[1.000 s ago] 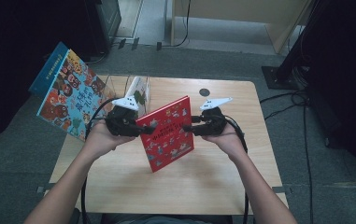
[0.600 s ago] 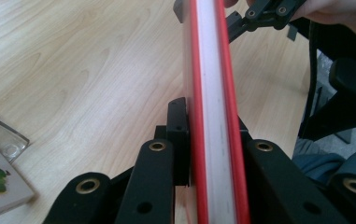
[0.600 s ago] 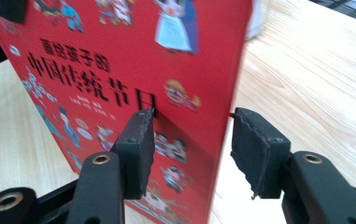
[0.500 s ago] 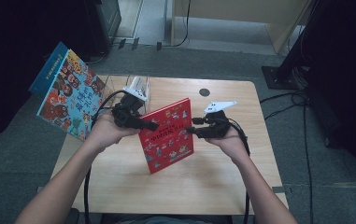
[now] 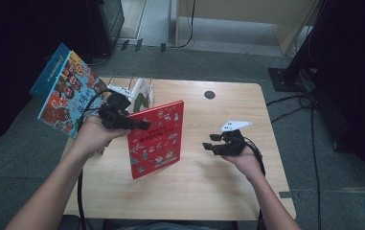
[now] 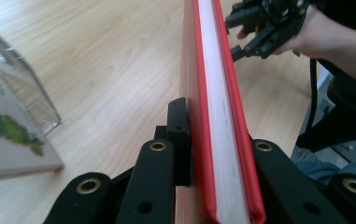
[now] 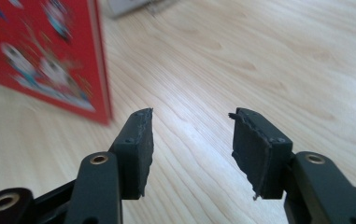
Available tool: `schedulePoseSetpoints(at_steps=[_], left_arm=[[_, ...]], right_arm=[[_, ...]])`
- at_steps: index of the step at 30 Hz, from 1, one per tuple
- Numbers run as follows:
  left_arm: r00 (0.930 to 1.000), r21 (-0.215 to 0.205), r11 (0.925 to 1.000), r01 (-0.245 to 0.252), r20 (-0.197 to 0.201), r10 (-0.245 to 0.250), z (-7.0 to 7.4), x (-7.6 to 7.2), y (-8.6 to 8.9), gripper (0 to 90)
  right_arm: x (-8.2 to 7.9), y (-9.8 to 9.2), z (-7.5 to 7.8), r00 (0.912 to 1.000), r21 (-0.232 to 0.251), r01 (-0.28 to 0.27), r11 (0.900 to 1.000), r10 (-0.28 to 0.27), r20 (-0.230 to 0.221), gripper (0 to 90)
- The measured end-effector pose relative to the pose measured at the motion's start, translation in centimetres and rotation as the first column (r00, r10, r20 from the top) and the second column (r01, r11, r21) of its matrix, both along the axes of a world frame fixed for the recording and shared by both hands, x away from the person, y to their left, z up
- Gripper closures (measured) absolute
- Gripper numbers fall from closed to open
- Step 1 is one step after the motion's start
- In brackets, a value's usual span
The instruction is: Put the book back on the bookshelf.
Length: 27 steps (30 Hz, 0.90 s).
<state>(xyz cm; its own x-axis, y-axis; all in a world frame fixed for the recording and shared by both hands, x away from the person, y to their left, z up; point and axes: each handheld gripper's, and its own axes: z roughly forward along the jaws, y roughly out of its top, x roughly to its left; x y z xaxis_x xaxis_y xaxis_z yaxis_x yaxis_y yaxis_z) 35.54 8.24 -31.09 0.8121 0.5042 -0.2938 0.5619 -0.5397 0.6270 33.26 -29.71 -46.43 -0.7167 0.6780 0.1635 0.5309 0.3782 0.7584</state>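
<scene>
A red picture book [image 5: 156,139] hangs tilted above the wooden table [image 5: 218,191], and my left gripper [image 5: 142,125] is shut on its upper left edge. In the left gripper view the black jaws [image 6: 213,154] clamp the red covers and white page block [image 6: 217,116]; they closed tighter on it within the last second. My right gripper [image 5: 208,146] sits low over the table to the right of the book, apart from it. Its pads [image 7: 138,149] stand open with nothing between them and have just widened slightly. The book's cover [image 7: 40,56] lies off to its left.
A large blue and orange picture book [image 5: 65,96] stands beyond the table's left edge. A wire holder with a green and white book [image 5: 139,93] stands at the back left, also close by in the left gripper view [image 6: 7,116]. A dark round hole [image 5: 209,95] marks the far tabletop.
The right gripper has let go of the book's right edge and dropped down and to the right. The left gripper now carries the book alone, slightly higher.
</scene>
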Motion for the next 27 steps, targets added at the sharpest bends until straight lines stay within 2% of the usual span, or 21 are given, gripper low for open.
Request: schedulePoseSetpoints(at_steps=[4, 7, 11, 19, 25, 27], left_arm=[[0.9994, -0.002, 0.9994, -0.034, 0.002, 0.034, 0.1, -0.2, 1.3, 80.0], [0.9986, -0.007, 0.9986, -0.052, 0.006, 0.052, 0.3, -0.4, 2.2, 80.0], [0.9964, -0.020, 0.9963, -0.084, 0.009, 0.084, 0.7, -0.7, 3.6, 80.0], [0.9858, -0.035, 0.9853, -0.167, 0.012, 0.168, 1.4, -1.4, 6.3, 79.9], [0.9748, -0.040, 0.9741, -0.223, 0.008, 0.223, 1.6, -2.0, 8.2, 79.8], [0.9688, -0.042, 0.9680, -0.247, 0.005, 0.248, 1.7, -2.2, 9.0, 79.8]], right_arm=[[0.4, 0.2, -1.4, 0.9995, -0.044, 0.019, 0.999, -0.020, -0.023, 46.8], [0.6, 0.5, -2.2, 0.9996, -0.060, 0.030, 0.998, -0.030, 0.000, 46.8], [0.9, 0.7, -3.3, 0.9987, -0.065, 0.052, 0.997, -0.052, 0.002, 47.1], [1.1, 1.6, -5.1, 0.9993, -0.106, 0.038, 0.994, -0.038, -0.004, 46.8], [1.0, 2.0, -5.4, 0.9988, -0.106, 0.034, 0.994, -0.030, 0.039, 45.3], [0.9, 1.9, -5.6, 0.9981, -0.108, 0.014, 0.994, -0.007, 0.061, 43.5]])
